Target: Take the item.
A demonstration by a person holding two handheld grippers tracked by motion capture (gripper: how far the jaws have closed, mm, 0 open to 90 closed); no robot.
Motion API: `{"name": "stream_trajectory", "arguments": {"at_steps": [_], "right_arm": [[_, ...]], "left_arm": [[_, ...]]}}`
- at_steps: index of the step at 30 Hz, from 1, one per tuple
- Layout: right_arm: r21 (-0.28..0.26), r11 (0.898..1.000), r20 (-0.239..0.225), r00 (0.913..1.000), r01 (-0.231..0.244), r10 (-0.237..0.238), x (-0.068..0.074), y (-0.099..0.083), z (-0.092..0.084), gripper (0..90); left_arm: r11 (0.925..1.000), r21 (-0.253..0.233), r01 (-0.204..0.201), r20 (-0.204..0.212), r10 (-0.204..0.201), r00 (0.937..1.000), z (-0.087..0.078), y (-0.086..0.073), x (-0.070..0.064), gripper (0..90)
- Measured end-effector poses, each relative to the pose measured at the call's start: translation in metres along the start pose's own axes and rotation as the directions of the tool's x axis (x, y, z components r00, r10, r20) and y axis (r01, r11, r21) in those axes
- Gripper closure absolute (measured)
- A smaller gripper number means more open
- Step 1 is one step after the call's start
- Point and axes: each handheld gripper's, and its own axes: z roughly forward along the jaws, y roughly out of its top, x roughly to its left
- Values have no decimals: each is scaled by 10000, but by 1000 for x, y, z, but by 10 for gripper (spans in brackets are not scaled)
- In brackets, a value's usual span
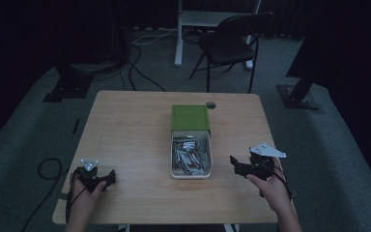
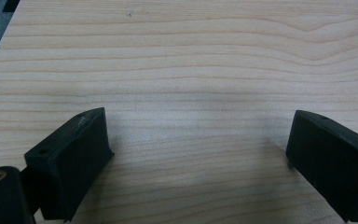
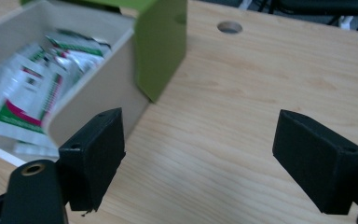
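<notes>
A green sleeve box (image 1: 190,118) lies mid-table with its white drawer (image 1: 191,155) pulled out toward me, full of several small sachets (image 1: 191,152). In the right gripper view the drawer (image 3: 88,100) and green sleeve (image 3: 161,44) sit just left of my right gripper (image 3: 214,154), whose jaws stand wide apart over bare wood. The right gripper (image 1: 236,165) hovers right of the drawer in the high view. My left gripper (image 1: 107,178) rests near the table's front left, open (image 2: 198,154) with only wood grain between its fingers.
The wooden table (image 1: 130,130) has a round cable hole (image 1: 210,104) behind the box. Beyond it stand a black folding chair (image 1: 232,43) and a white desk leg (image 1: 178,38). Cables lie on the grey floor at left (image 1: 48,169).
</notes>
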Motion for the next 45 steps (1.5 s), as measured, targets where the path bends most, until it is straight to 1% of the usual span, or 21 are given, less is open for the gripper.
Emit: {"name": "stream_trajectory", "arguments": {"at_steps": [7, 8, 9, 10, 15, 19, 22, 24, 27, 29, 32, 36, 39, 40, 43, 45], "right_arm": [[-302, 9985, -411, 9981, 447, -459, 21, 13, -2, 176], [-302, 9985, -411, 9981, 447, -459, 21, 13, -2, 176], [-329, 9981, -478, 9974, 520, -536, 24, 15, -2, 176], [-380, 9971, -591, 9959, 666, -688, 31, 18, -2, 176], [-521, 9950, -844, 9924, 849, -891, 46, 24, 0, 176], [-615, 9936, -1079, 9890, 944, -1007, 56, 26, 3, 179], [-557, 9930, -1231, 9862, 1046, -1108, 64, 27, 6, 179], [-547, 9923, -1318, 9843, 1114, -1178, 71, 27, 9, 206], [-478, 9903, -1444, 9802, 1301, -1358, 79, 26, 13, 209], [-479, 9900, -1453, 9797, 1326, -1382, 85, 25, 16, 233], [-498, 9872, -1602, 9744, 1515, -1576, 93, 25, 20, 258], [-522, 9811, -1817, 9643, 1861, -1926, 105, 24, 25, 260], [-477, 9756, -1936, 9562, 2144, -2196, 113, 23, 29, 304], [-443, 9745, -1944, 9549, 2198, -2243, 116, 23, 31, 323], [-100, 9719, -1894, 9539, 2352, -2328, 122, 20, 35, 382], [13, 9692, -2022, 9492, 2464, -2411, 127, 18, 39, 399]], "left_arm": [[10000, 28, 7, 17, -7, 10000, 1, 0, 0, 45], [10000, 28, 7, 17, -7, 10000, 1, 0, 0, 44], [10000, 33, -3, 23, 3, 10000, 1, 0, 0, 44], [10000, 43, -14, 23, 14, 10000, 1, 1, 0, 40], [10000, 60, 9, 17, -9, 10000, 1, 1, -1, 31], [10000, 61, 7, 16, -7, 10000, 1, 1, -1, 31], [10000, 60, 9, 16, -9, 10000, 1, 1, -1, 31], [10000, 61, 8, 16, -8, 10000, 1, 1, -1, 31], [10000, 62, 8, 16, -8, 10000, 1, 1, -1, 31], [10000, 64, 8, 17, -8, 10000, 1, 1, -1, 31], [10000, 61, 9, 15, -9, 10000, 1, 1, -1, 31], [10000, 62, 7, 15, -7, 10000, 1, 1, -1, 31], [10000, 64, 5, 16, -5, 10000, 1, 1, -1, 31], [10000, 63, 8, 16, -8, 10000, 1, 1, -1, 31], [10000, 61, 9, 15, -9, 10000, 1, 1, -1, 31], [10000, 60, 10, 16, -10, 10000, 1, 1, -1, 31]]}}
